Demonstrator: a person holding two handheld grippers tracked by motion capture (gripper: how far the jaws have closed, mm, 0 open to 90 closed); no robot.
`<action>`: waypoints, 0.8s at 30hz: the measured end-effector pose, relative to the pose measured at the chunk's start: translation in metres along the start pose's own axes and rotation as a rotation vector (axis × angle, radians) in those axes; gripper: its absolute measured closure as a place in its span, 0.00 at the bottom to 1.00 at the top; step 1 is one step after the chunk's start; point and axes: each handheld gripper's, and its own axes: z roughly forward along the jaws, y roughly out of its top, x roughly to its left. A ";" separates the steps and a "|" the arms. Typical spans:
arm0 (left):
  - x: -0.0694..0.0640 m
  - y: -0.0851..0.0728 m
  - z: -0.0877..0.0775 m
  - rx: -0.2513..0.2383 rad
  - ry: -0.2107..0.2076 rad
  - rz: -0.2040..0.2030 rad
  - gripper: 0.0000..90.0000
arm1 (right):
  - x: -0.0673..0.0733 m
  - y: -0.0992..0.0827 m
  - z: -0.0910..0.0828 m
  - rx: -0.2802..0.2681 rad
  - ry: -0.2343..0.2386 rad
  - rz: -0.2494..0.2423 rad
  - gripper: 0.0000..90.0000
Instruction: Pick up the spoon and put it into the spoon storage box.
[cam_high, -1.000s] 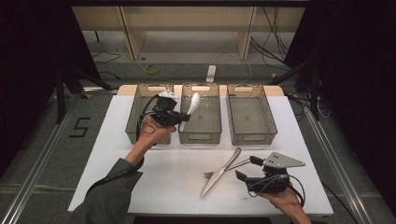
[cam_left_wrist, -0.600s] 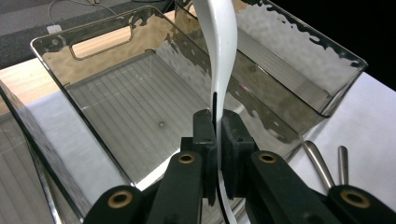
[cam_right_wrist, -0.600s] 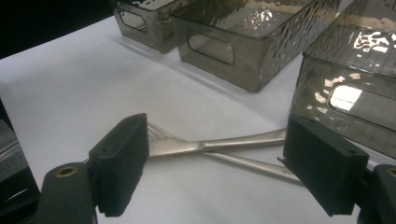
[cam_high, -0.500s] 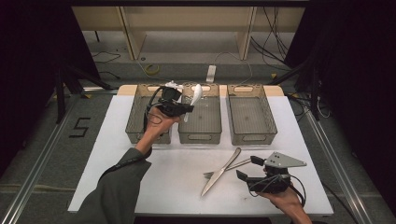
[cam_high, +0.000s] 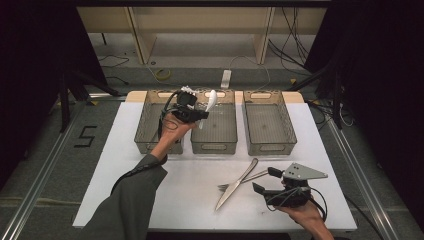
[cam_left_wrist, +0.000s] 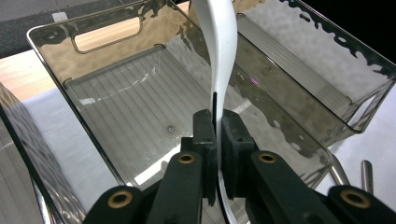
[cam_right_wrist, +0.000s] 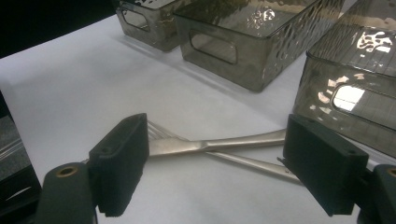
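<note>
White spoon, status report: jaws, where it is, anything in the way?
Left gripper shut on white spoon, above middle bin. Right gripper open at knife and fork. Bin empty below.

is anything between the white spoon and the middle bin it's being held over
Nothing visible. The left gripper is shut on the white spoon, holding it above the middle bin, whose floor looks bare below it. The knife and fork lie on the table near the right gripper.
</note>
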 end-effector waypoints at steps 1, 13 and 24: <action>0.000 0.000 0.002 -0.001 -0.002 -0.005 0.95 | 0.000 0.000 0.000 0.001 0.000 0.002 0.26; -0.003 -0.002 0.021 0.013 0.010 -0.018 0.95 | 0.000 0.000 0.000 0.000 0.000 -0.001 0.26; -0.005 -0.003 0.033 0.056 0.028 -0.012 0.94 | 0.000 0.000 0.000 0.004 0.002 0.001 0.26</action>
